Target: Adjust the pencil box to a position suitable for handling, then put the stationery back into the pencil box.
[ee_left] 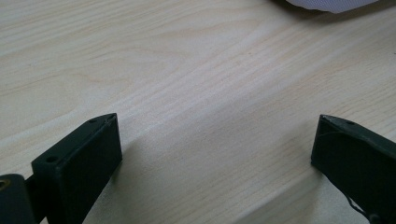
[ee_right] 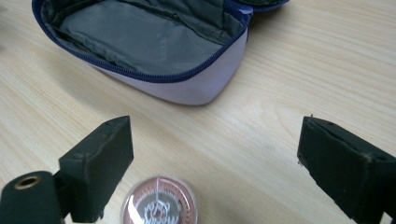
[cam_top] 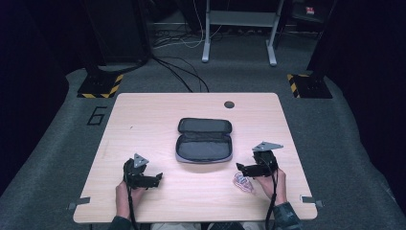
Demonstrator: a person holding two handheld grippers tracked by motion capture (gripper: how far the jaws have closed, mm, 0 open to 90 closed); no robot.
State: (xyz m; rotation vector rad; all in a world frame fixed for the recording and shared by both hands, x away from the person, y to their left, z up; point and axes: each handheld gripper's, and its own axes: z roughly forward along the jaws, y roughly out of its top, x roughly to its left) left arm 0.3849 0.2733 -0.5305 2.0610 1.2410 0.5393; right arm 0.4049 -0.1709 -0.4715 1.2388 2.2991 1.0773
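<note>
With both tongs spread wide and gripping nothing, the round disc [ee_right: 159, 205] lies loose on the counter [cam_top: 143, 120], at the bottom centre of the right gripper view, low between the right tongs [ee_right: 212, 158] and closer to the left jaw. In the high view it is a small pinkish patch [cam_top: 243, 182] at lower right, just beside the right tongs [cam_top: 242, 168]. The left tongs [ee_left: 217, 149] stand released over bare wood at lower left of the high view [cam_top: 155, 179].

Risks as I judge them:
- The disc is flat and looks clear and slick (can't tell the material). A grip from above could skid it across the wood or flip it.
- It sits off-centre between the jaws, so closing now would push it sideways rather than pinch it.
- The pouch [cam_top: 205, 141] is soft-walled. Catching its rim with the tongs would drag it, since nothing holds it down.

Containers: one zip pouch, mid-frame in the high view, hinged fully open, blue zip, grey lining. The near half [ee_right: 149, 42] looks empty. Far half too, as far as it shows.
</note>
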